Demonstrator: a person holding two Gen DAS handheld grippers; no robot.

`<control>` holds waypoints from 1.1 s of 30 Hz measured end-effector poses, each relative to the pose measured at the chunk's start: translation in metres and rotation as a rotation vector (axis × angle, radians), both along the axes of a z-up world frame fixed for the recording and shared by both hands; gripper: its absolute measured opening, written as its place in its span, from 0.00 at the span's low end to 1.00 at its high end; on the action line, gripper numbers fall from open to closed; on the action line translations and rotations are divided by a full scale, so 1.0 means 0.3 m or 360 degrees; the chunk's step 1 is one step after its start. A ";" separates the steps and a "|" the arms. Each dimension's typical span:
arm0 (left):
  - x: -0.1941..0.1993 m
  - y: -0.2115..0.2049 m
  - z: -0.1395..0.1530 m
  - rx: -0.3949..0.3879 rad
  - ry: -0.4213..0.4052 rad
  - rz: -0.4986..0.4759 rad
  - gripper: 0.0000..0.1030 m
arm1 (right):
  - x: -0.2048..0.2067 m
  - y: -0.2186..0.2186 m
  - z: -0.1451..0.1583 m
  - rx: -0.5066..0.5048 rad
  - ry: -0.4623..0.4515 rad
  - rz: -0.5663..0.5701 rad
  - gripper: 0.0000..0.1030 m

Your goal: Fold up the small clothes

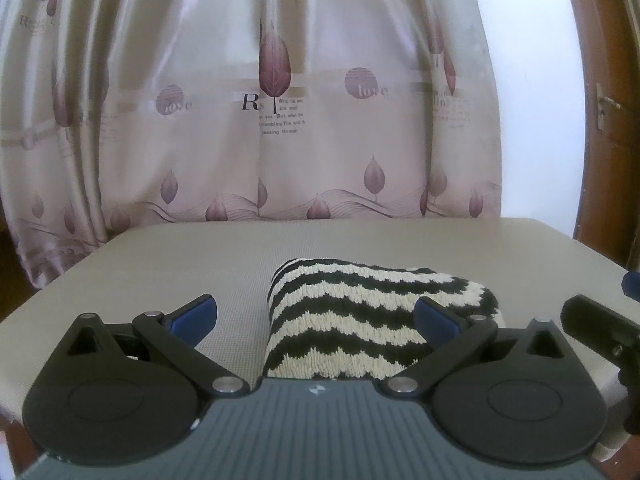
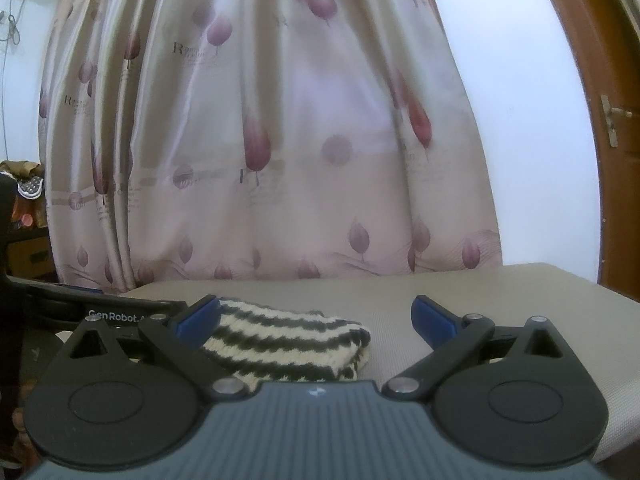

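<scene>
Both jaws spread, left gripper point(image 1: 316, 316) and right gripper point(image 2: 316, 316) hold nothing; folded zigzag knit point(image 1: 360, 320) near table point(image 1: 180, 256) front edge could spring open.

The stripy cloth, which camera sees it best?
The left wrist view: the cloth lies folded, nearly whole, between the open left gripper's fingers. The right wrist view shows less; the right gripper's finger covers part of it.
</scene>
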State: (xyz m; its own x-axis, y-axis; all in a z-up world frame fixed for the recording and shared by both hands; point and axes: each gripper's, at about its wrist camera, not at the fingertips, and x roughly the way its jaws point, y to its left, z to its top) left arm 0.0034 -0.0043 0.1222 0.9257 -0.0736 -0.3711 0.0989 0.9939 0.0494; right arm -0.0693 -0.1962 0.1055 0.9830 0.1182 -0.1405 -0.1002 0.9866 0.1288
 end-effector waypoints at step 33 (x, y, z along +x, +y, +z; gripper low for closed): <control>0.025 -0.011 -0.042 0.0002 0.0038 -0.0018 1.00 | 0.081 0.031 -0.018 -0.0122 0.0122 -0.0130 0.99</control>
